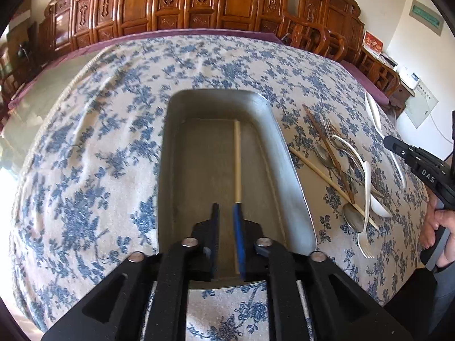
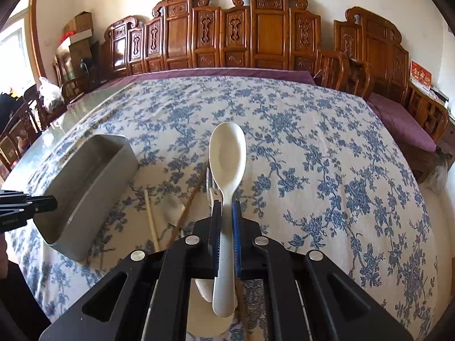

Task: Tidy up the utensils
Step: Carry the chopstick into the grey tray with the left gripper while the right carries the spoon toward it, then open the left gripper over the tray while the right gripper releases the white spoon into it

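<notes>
Sorting is only just getting going here, I'd say. The metal tray (image 1: 182, 153) sits on the floral cloth of the worktop (image 1: 85, 142), toward its left side, and so far it has a single pale chopstick (image 1: 237, 159) lying lengthwise on its floor. The left gripper (image 1: 227, 213) hangs right over the tray's near end with its jaws parted a little; the chopstick runs along the inside of the blue-padded finger and I can't see it being squeezed, so it looks let go.

The right gripper (image 2: 226, 213) is pinching a white spoon (image 2: 227, 153) by the handle, bowl pointing away, lifted off the cloth, so that one's probably next for the tray.

Everything else is sitting in a jumbled pile (image 1: 349, 170) just right of the tray: another pale chopstick (image 1: 327, 179), a dark brown one (image 1: 327, 147), a metal fork (image 1: 330, 126), a metal spoon (image 1: 353, 218), a white plastic fork (image 1: 365, 227) and at least one more white spoon (image 1: 381, 207). They overlap, so an exact count is tricky. One item in, one in hand, most of the pile left.
</notes>
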Demonstrator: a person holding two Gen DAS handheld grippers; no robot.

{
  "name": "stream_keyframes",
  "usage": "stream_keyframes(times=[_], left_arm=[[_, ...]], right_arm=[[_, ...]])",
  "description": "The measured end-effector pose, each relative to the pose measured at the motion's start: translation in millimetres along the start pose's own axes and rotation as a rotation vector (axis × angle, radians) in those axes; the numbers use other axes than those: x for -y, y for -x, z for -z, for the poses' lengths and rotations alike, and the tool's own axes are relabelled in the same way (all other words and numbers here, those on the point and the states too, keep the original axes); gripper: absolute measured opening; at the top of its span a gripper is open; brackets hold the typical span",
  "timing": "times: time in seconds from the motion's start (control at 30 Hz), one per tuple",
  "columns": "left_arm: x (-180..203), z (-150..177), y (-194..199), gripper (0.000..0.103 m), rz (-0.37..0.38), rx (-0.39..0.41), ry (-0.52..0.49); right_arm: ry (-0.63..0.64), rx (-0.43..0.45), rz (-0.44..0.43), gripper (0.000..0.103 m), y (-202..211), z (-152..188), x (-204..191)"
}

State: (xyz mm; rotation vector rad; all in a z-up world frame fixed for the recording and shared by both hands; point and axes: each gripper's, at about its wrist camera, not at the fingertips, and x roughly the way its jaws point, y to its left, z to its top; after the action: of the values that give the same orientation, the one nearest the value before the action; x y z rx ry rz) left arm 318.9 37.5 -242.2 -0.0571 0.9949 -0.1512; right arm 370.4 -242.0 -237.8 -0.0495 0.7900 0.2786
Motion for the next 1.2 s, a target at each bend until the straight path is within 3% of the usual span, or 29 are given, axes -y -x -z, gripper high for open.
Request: stream_keyframes(times=[0.3, 0.63, 0.8, 1.2], left_arm=[[-12.9, -2.3, 26.2, 0.019, -0.027, 0.087, -0.006], [-38.3, 0.8, 34.9, 0.019, -0.062, 0.107, 0.029], [-49.6, 1.1, 45.5, 0.019, -0.078, 0.133, 0.048], [-60.9, -0.4, 52.7, 0.02, -0.099, 0.156, 0.061]], right_arm=[[0.058, 0.01, -0.105, 0.009, 9.6, -18.5, -63.1], [0.053, -0.052, -0.281, 0.009, -13.0, -34.3, -155.7], [0.038, -0.098, -0.289, 0.009, -34.6, -35.8, -181.4], [0.02, -0.17, -0.255, 0.01, -73.6, -27.8, -192.5]])
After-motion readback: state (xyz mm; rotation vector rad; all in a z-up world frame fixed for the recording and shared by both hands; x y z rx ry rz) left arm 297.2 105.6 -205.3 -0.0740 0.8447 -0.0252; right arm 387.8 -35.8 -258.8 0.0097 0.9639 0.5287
